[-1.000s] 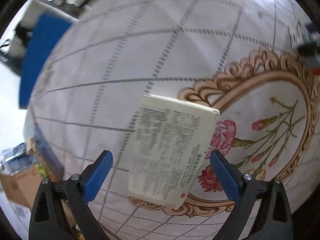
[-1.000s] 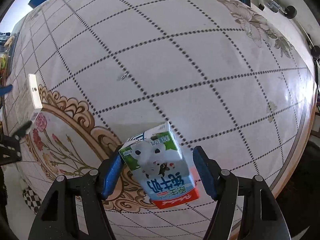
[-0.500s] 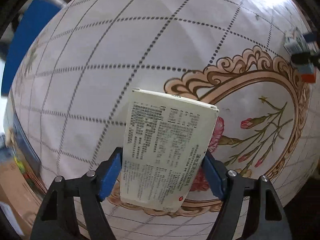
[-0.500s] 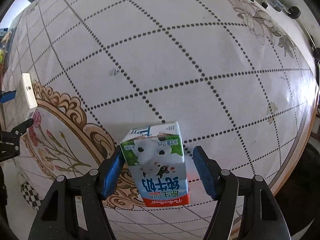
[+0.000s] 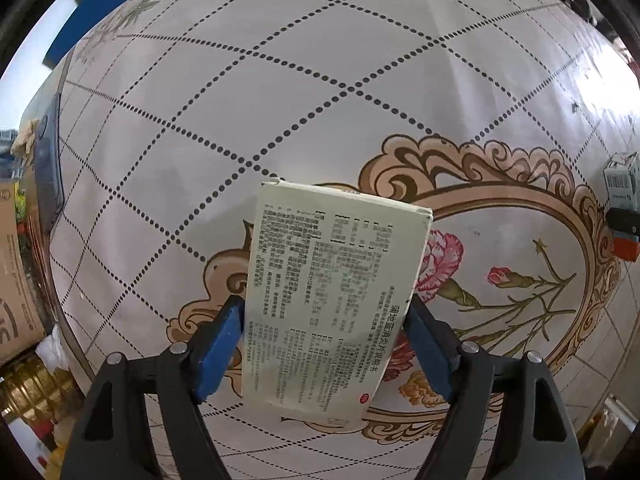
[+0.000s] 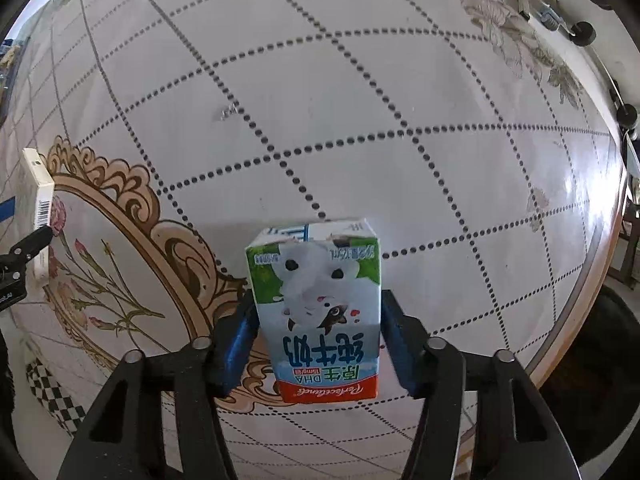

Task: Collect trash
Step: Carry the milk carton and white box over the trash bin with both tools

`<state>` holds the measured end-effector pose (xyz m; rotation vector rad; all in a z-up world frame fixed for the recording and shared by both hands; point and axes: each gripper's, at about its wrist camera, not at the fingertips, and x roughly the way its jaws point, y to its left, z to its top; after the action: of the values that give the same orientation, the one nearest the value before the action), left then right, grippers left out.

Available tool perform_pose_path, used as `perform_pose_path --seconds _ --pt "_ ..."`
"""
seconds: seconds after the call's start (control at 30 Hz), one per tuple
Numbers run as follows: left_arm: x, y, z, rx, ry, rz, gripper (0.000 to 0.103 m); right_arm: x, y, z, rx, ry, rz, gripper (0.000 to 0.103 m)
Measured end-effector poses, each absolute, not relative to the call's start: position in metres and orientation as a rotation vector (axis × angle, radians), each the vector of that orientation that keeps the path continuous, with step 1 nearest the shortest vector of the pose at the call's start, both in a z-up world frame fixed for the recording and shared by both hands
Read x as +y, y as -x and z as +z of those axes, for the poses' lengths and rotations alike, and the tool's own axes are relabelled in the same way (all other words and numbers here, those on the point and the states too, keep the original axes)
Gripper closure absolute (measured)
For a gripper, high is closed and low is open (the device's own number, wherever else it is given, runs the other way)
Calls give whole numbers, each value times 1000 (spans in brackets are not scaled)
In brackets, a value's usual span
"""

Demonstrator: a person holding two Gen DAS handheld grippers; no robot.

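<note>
We had the left gripper (image 5: 324,344) pinching the flat medicine box (image 5: 334,292) by its long edges, held above the round table (image 5: 280,80) with its dotted grid and flower medallion (image 5: 516,280). Our right gripper (image 6: 316,344) pinched the milk carton (image 6: 316,312) over the same table. A cardboard box (image 5: 16,280) stood beyond the table's left rim, nothing between our grippers.
</note>
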<state>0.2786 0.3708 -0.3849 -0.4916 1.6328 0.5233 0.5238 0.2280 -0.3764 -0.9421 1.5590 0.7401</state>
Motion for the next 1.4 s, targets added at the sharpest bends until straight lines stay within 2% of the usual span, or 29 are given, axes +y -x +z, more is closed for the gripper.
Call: perform_pose_path --seconds 0.37,0.47,0.5,0.6,0.77,1.1,1.27,1.4 --pt "353 -308 -390 1679 483 398 24 239 -520 -384 1568 967 749 36" --pt "346 -308 -389 1661 489 392 28 237 -517 -386 1544 960 754 36" --pt "341 -307 -389 1655 476 392 33 235 -515 -385 1530 952 759 37" --pt "328 -308 -385 1618 472 398 33 224 -511 -377 1510 908 756 52" --pt "307 -295 -369 1551 482 462 33 203 -491 -366 1498 841 756 52" --pt "218 -217 -294 1310 496 574 33 124 -390 -319 1414 724 806 52" --pt "173 -149 -258 1212 524 570 33 48 -309 -287 1363 640 817 52" --pt "120 -95 -252 1148 580 538 33 -23 -241 -277 1368 585 817 52"
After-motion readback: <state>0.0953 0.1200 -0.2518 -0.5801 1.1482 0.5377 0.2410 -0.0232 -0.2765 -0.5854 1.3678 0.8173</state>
